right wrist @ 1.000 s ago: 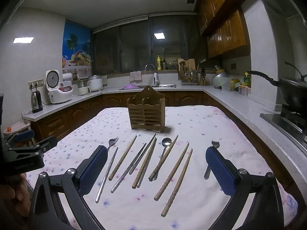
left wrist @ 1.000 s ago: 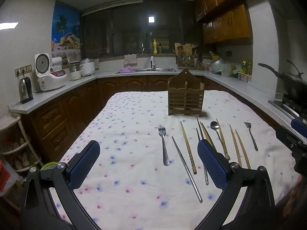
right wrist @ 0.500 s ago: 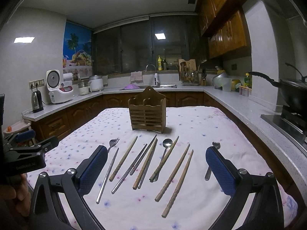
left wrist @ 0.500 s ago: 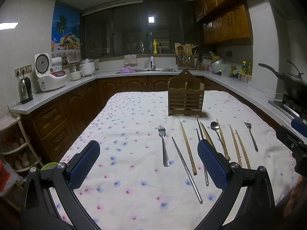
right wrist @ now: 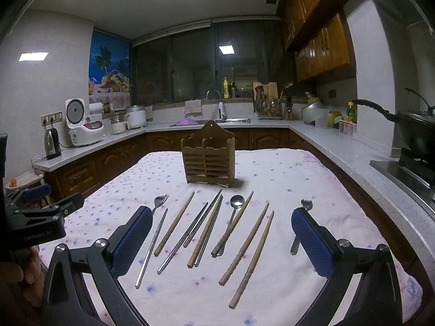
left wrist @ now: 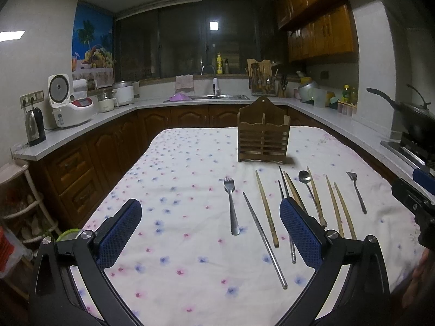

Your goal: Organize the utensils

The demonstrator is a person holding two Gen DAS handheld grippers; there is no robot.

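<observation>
A wooden two-slot utensil holder [left wrist: 262, 133] [right wrist: 208, 159] stands upright mid-table. In front of it lie a row of utensils: a fork [left wrist: 231, 206] at the left, metal chopsticks [left wrist: 264, 243], wooden chopsticks [right wrist: 174, 223], a spoon [right wrist: 235, 203] and a second fork [right wrist: 300, 224] at the right. My left gripper [left wrist: 210, 233] is open and empty above the near left of the row. My right gripper [right wrist: 221, 240] is open and empty above the near middle of the row.
The table wears a white flowered cloth [left wrist: 174, 179]. Counters run around it: a kettle [left wrist: 34, 130] and rice cooker [left wrist: 68, 100] on the left, a sink [left wrist: 217, 97] at the back, a wok on the stove [right wrist: 413, 133] on the right.
The right wrist view has crept slightly forward over the utensils. The left gripper has not visibly moved.
</observation>
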